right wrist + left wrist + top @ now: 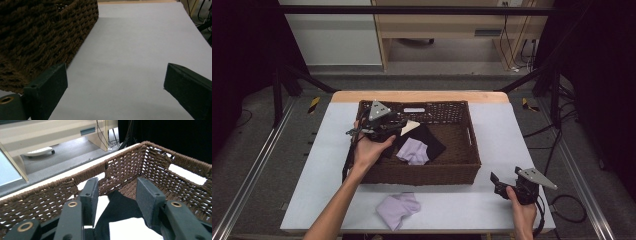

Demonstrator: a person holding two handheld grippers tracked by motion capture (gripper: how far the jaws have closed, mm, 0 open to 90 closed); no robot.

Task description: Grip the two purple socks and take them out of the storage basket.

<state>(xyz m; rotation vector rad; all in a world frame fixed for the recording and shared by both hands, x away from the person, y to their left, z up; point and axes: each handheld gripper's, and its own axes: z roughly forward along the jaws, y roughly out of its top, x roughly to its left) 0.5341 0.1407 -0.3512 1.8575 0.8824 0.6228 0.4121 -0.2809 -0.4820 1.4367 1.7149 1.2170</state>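
Reaching into basket, left side

Hovering at the left-centre of the high view, the left gripper (398, 126) sits inside the brown wicker basket (472, 150), above a black cloth (429, 140). In the left gripper view its jaws stand apart, with a fold of the black cloth (120, 207) rising between them; contact cannot be confirmed. White fabric (127, 228) lies under the cloth at the bottom of that view, and the basket wall (125, 167) stands close ahead. A lilac cloth (413, 151) rests in the basket just right of the gripper. A second lilac cloth (398, 209) lies on the white table (502, 125) at lower centre, outside the basket's near wall. Right gripper (498, 185), lower right, jaws wide apart over bare table, basket corner (45, 32) at upper left.
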